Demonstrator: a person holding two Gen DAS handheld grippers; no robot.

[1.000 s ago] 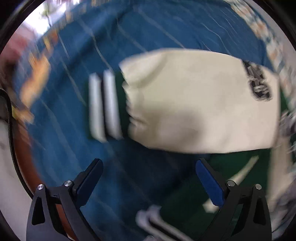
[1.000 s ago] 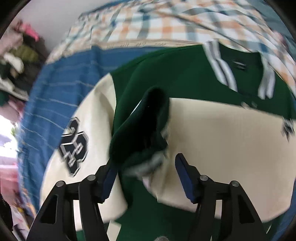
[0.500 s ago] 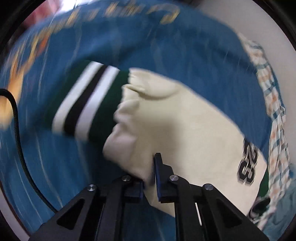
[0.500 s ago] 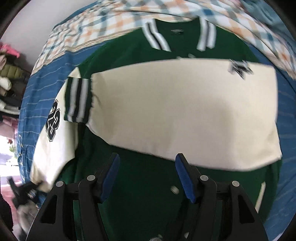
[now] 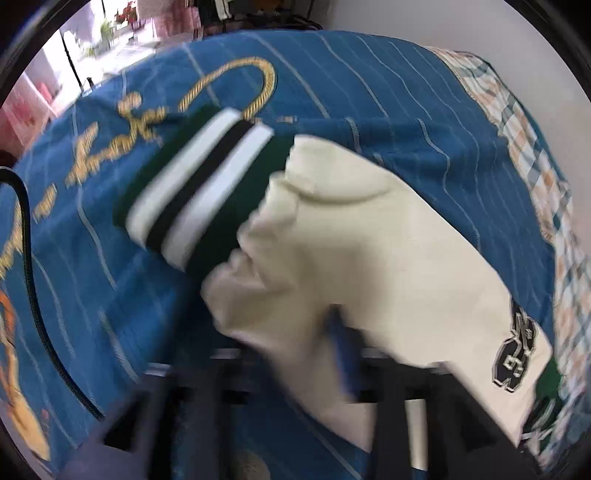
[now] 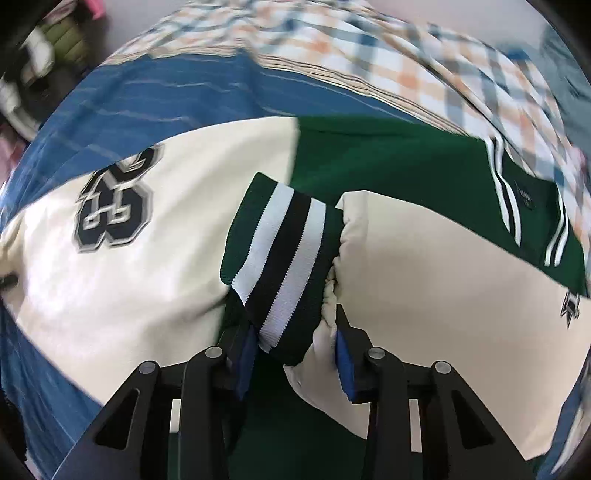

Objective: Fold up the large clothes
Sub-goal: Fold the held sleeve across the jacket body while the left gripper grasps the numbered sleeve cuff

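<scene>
A green varsity jacket (image 6: 388,158) with cream sleeves lies on a blue bedspread (image 5: 369,92). In the left wrist view, my left gripper (image 5: 295,354) is shut on the cream left sleeve (image 5: 369,258) near its striped cuff (image 5: 199,195); the sleeve carries a number patch (image 5: 517,354). In the right wrist view, my right gripper (image 6: 295,354) is closed around the striped cuff (image 6: 280,258) of the other cream sleeve (image 6: 443,273), which lies across the jacket's chest. The striped collar (image 6: 528,206) is at the upper right.
A plaid blanket (image 6: 369,66) covers the bed beyond the jacket. A black cable (image 5: 33,280) runs down the left of the left wrist view. Clothes hang at the far left (image 6: 33,62). A bright window area (image 5: 110,33) is at the back.
My left gripper went from open above the sleeve to shut on it near the cuff. My right gripper let go of its cuff, drew back, then came in and closed on it again.
</scene>
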